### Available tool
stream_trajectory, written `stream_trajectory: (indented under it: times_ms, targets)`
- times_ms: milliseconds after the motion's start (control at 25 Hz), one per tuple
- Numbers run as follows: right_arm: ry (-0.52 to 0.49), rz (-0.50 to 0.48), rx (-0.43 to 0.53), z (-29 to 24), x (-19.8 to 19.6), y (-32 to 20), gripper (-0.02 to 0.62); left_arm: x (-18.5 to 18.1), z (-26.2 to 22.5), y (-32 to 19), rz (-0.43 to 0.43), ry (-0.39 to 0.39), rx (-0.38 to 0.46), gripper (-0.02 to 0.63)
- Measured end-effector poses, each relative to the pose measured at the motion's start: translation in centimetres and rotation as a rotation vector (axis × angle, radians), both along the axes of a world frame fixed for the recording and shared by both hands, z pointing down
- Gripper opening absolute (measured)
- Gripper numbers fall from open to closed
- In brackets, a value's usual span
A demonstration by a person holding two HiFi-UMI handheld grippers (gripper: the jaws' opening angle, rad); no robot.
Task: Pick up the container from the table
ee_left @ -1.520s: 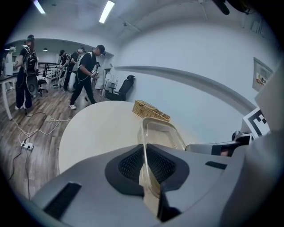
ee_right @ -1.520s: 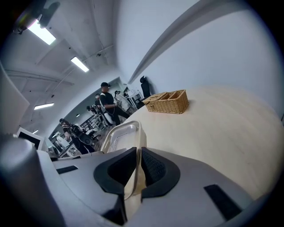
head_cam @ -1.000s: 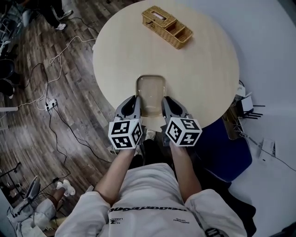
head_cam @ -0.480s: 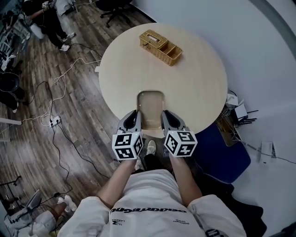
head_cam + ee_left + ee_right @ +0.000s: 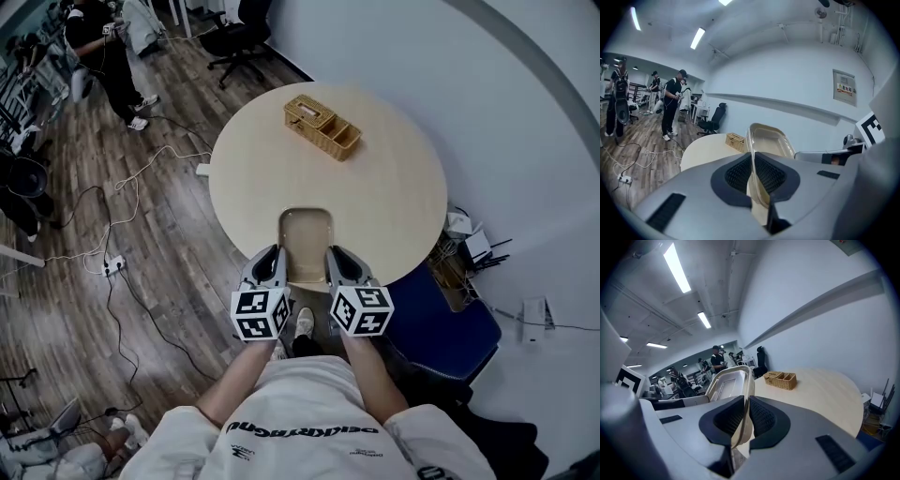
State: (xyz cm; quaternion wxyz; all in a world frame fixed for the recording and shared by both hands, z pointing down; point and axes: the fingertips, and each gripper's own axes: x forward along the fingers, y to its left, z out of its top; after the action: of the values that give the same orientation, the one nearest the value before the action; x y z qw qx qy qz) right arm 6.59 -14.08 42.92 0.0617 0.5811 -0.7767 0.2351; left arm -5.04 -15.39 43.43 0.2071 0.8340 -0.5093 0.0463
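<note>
Left gripper [image 5: 273,261] clamped on left rim of the translucent tray-like container [image 5: 306,234], right gripper [image 5: 337,260] clamped on its right rim; container held between them, open side up, over the near edge of the round table [image 5: 403,197]. Wicker basket [image 5: 322,127] on table's far side, well apart

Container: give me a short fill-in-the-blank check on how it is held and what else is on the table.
1. The left gripper and the right gripper are each shut on the ____ of the container, one on either side.
2. The woven basket stands on the ____ side of the table, away from the person.
3. The table top is ____ in shape.
Missing words: rim; far; round.
</note>
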Motion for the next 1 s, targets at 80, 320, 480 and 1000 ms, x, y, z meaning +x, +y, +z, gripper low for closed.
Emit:
stream_trajectory:
  times_ms: [80,320,480,1000]
  targets:
    - [0.007,-0.003,0.007,-0.6,-0.2,1.0,0.064,-0.2,-0.5,1.1,0.003,0.003,0.006,0.037]
    - [0.014,-0.003,0.053,-2.9,-0.4,2.9,0.064,-0.4,-3.0,3.0,0.008,0.005,0.053,0.038]
    - [0.014,0.003,0.08,-4.4,-0.2,3.8,0.064,-0.3,-4.6,3.8,0.015,0.014,0.079,0.038]
    - [0.018,0.015,0.15,-6.1,-0.3,5.8,0.064,-0.5,-6.2,5.7,0.014,0.046,0.117,0.037]
